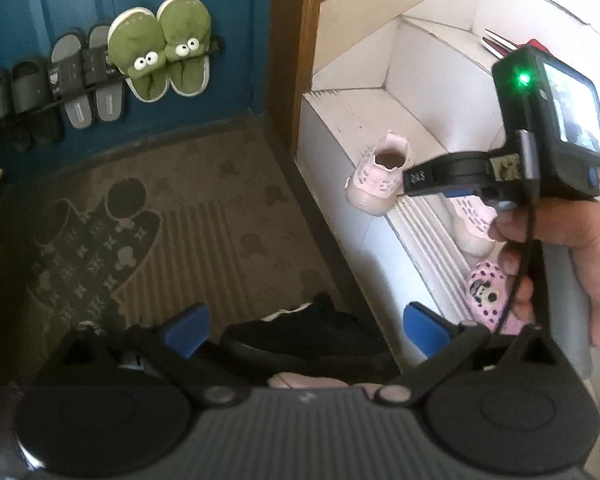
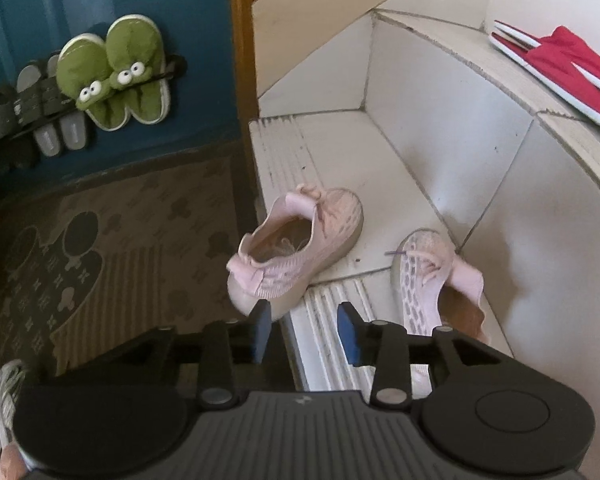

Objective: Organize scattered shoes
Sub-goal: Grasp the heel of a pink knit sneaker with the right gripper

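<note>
Left gripper (image 1: 306, 330) jaws wide apart above a black shoe (image 1: 308, 340) on the doormat (image 1: 220, 216). Right gripper (image 2: 305, 334) jaws partly apart, empty, near one pink sneaker (image 2: 296, 248) overhanging the stair step (image 2: 380, 184) edge; second pink sneaker (image 2: 428, 276) beside it.

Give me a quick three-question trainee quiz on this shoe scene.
1. True or false: the green frog slippers hang on the wall rack.
2. Where do the two pink sneakers stand? A) on the doormat B) on the bottom white step C) on the rack
3. Fill in: below the open left tool lies a ___ shoe on the doormat.

Key: 1 true; 2 B; 3 black. The right tool is also open, over the step edge, holding nothing.
</note>
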Motion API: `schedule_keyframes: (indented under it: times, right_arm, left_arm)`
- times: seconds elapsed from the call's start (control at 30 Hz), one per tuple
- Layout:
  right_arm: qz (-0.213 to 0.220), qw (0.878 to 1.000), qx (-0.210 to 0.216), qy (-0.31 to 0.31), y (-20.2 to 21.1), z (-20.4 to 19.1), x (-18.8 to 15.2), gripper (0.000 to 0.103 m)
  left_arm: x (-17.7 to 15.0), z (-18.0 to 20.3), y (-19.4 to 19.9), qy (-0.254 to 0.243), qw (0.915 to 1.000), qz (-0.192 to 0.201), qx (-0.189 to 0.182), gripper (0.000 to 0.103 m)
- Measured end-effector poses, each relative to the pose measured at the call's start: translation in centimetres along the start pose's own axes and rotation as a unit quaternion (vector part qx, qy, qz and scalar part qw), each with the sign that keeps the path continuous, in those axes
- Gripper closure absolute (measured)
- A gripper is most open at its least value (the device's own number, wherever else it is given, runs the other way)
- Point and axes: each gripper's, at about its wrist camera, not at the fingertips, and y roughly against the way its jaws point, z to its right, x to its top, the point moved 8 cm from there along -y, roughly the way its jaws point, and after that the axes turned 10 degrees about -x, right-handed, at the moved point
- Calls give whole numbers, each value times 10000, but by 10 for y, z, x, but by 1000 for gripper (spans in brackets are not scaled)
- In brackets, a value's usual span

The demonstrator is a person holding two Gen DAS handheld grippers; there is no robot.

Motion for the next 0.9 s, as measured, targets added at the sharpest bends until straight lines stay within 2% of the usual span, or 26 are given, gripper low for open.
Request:
schedule_keyframes:
  times: [0.17,0.33,0.53,0.73,0.9]
  right_arm:
    - [-51,9997,5,-254,-9,0,10,64]
    - [-115,9992,-86,-363,-22,-2,18,64]
    - [-279,9974,-169,-648,-41,1,19,65]
    - [-383,9946,-150,-955,-53,8,18,65]
    - [-435,9942,-78,-978,-64,5,22,66]
  left_arm:
    - [4,0,-7,-300,9993,-17,202,0]
    - [4,10,-22,-865,9952,53,462,0]
    - [0,23,-35,-1405,9890,-91,445,0]
    - [9,23,-39,-1229,9917,-103,373,0]
    - [9,19,-39,-1058,9936,-109,373,0]
